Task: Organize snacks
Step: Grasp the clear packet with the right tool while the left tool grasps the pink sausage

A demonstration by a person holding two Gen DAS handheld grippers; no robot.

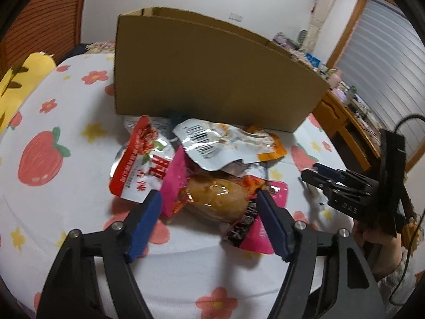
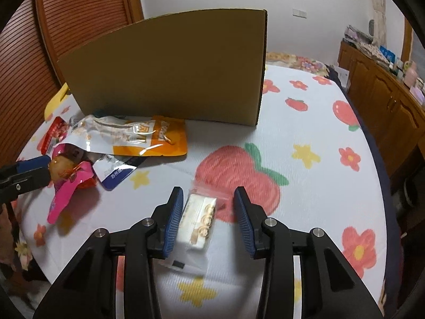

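snacks: a loose pile of packets lies on the flower-and-strawberry bedsheet (image 2: 305, 175), just in front of the upright cardboard box (image 1: 212, 79), which stands with its plain side toward both cameras.

pile, seen from the left wrist: red-and-white packet (image 1: 138, 170) at the left edge; silver packet with barcode (image 1: 212, 143) on top toward the box, its orange end (image 2: 159, 141) clearer in the right wrist view; a pink packet with a clear window (image 1: 212, 196) nearest the camera, brownish food visible inside. a blue-and-white packet (image 2: 119, 172) pokes out from under the pile in the right wrist view.

left gripper (image 1: 209, 199): jaws spread wide, one blue pad on each side of the pink packet. in the right wrist view one pad appears to touch the packet's end; contact on the other side cannot be told. no closing grip on it.

right gripper (image 2: 208, 199): jaws wide apart, low over the sheet, well to the right of the pile. between them lies a small white packet with round gold marks (image 2: 196, 223), sitting close against the left pad, a clear gap to the right pad. not gripped.

wooden cabinets (image 2: 385, 101) with clutter on top run along the far right. slatted wooden door (image 2: 79, 13) behind the box.
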